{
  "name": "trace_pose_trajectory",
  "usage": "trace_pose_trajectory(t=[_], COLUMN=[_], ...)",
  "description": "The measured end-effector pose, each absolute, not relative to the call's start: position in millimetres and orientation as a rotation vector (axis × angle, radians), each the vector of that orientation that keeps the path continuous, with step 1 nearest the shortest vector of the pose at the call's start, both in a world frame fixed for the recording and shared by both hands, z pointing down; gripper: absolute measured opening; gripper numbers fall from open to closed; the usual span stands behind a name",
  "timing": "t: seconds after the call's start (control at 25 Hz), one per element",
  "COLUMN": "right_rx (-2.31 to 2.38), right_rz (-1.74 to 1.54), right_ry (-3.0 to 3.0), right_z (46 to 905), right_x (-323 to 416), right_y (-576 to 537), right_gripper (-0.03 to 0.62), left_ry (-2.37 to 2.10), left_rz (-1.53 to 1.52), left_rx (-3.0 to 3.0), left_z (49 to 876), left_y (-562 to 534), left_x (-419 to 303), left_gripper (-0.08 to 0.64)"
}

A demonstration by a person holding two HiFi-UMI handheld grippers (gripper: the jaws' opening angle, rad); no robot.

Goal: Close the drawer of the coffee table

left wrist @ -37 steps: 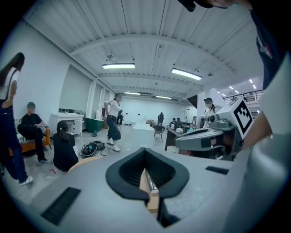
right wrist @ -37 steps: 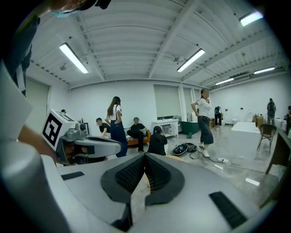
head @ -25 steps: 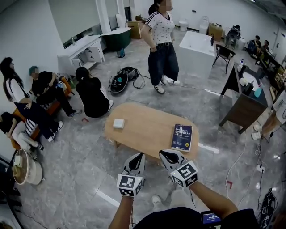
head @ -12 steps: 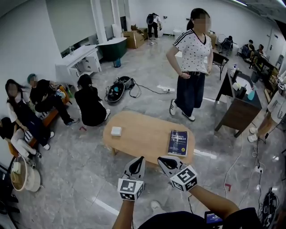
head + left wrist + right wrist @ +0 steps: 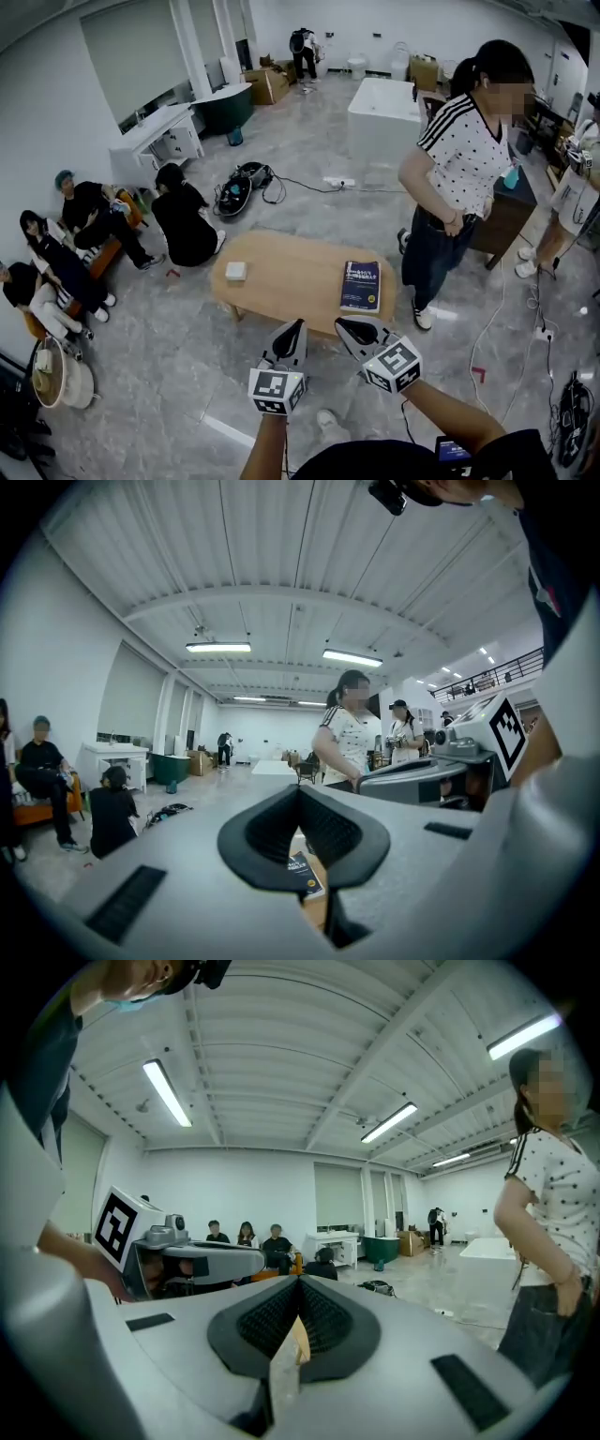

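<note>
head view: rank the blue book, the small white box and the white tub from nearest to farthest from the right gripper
From the right gripper:
1. Blue book, on the table just ahead of it.
2. Small white box, at the table's left end.
3. White tub, far across the room.

Left forearm [image 5: 263,448] and right forearm [image 5: 448,419], both bare, reach forward, low in the head view. Grey, black-padded left gripper [image 5: 292,328] and matching right gripper [image 5: 345,326] are held side by side, near but apart, marker cubes toward the person. Left jaws: tips together, nothing clamped. Right jaws: same.
</note>
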State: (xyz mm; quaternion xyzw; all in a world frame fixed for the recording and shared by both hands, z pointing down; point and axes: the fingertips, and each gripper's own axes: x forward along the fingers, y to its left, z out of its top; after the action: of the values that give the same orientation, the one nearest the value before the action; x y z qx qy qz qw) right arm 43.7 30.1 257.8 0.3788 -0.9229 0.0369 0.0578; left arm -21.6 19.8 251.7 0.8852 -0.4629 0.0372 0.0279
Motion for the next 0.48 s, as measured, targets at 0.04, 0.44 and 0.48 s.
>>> trace_pose_trajectory(t=[0.04,0.44,0.48], right_rx=[1.16,1.249,1.254], right_rz=[0.106,0.055,0.052], right_ry=[-2.803,-2.862,-2.865], right_z=[253,219,218], right_x=[50,93,97], right_y=[35,81,86], right_gripper=[0.012,0.012,0.011], left_ry=[-1.425,-1.413,-1.417], left_rz=[0.114,0.116,0.113], left_rx=[2.739,2.803,2.806], left_z=[248,222,220], left_y=[25,80,86], left_x=[-15,34,38], left_gripper=[-0.002,-0.002,-0.002])
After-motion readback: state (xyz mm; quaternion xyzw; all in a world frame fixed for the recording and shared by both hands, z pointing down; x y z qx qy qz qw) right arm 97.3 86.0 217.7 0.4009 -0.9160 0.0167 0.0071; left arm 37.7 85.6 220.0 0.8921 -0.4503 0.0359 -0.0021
